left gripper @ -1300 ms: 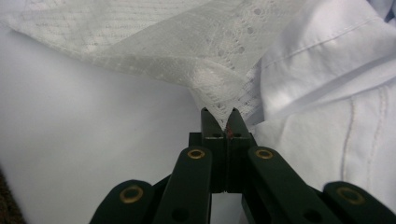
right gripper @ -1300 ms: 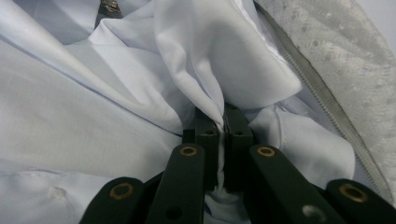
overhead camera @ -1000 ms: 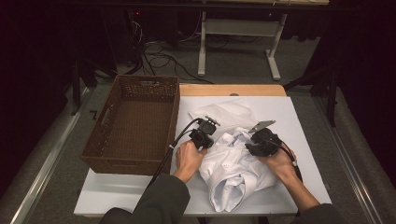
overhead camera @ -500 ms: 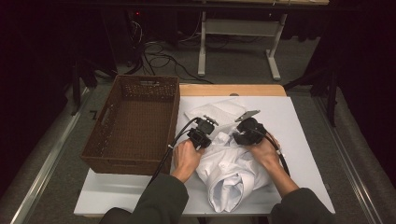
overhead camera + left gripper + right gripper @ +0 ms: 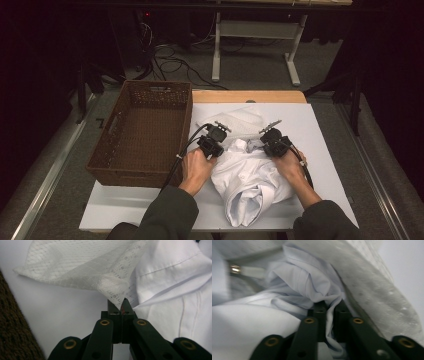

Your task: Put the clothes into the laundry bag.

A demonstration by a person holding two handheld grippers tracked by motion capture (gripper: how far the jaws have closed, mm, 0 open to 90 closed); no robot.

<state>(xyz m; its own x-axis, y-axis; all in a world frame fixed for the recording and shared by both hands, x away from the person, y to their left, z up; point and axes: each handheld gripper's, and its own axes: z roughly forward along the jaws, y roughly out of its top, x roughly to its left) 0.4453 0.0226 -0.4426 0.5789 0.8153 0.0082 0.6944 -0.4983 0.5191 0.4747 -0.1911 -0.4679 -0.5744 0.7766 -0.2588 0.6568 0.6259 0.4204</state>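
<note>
My left gripper (image 5: 121,307) is clamped on a corner of 1 white lace cloth (image 5: 82,267); my right gripper (image 5: 329,307) has just been closing and now pinches a fold of 1 white shirt (image 5: 302,282). Both garments lie mid-table (image 5: 320,125), the lace under the shirt's far edge, with 1 brown wicker basket (image 5: 141,131) just left.

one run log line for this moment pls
left gripper: shut on lace cloth | right gripper: jaws just closing, shirt fold between them | basket: left of garments, nothing in it
</note>
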